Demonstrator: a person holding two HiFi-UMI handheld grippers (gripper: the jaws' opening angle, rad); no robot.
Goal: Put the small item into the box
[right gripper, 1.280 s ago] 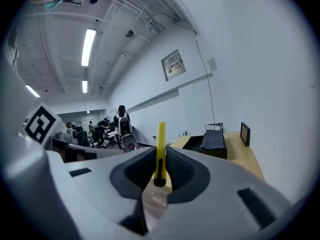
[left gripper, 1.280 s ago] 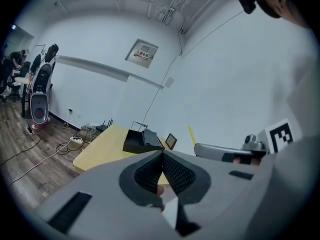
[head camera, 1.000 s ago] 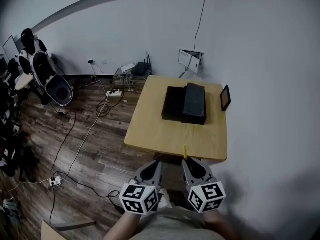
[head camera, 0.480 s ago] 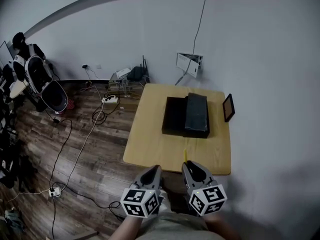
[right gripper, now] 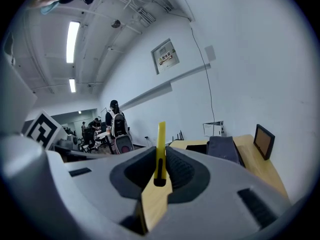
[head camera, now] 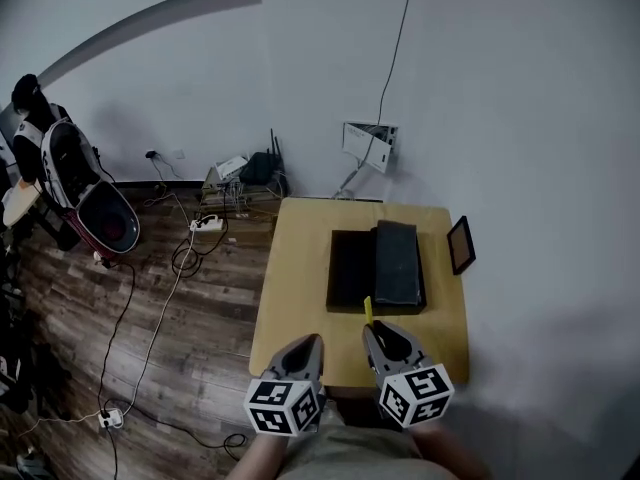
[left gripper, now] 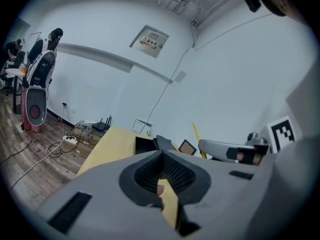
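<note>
A black box (head camera: 350,268) lies open on the wooden table (head camera: 300,288), and its dark lid (head camera: 397,263) rests over the box's right half. My right gripper (head camera: 372,330) is shut on a thin yellow stick-like item (head camera: 367,308) that points toward the box; in the right gripper view this yellow item (right gripper: 160,144) stands upright between the jaws of the right gripper (right gripper: 161,154), with the lid (right gripper: 223,148) beyond. My left gripper (head camera: 312,343) hangs beside it over the table's near edge, jaws together and nothing in them. In the left gripper view the left gripper (left gripper: 161,154) is closed and the box (left gripper: 145,144) lies ahead.
A small dark picture frame (head camera: 462,245) stands at the table's right edge, near the white wall. Cables and a power strip (head camera: 205,223) lie on the wood floor to the left, with a router (head camera: 258,168) by the wall. A stroller-like shape (head camera: 85,203) stands far left.
The table and box have come closer to me. Both grippers now reach over the table's near edge, and the yellow item's tip is almost at the box. The grip is the same.
</note>
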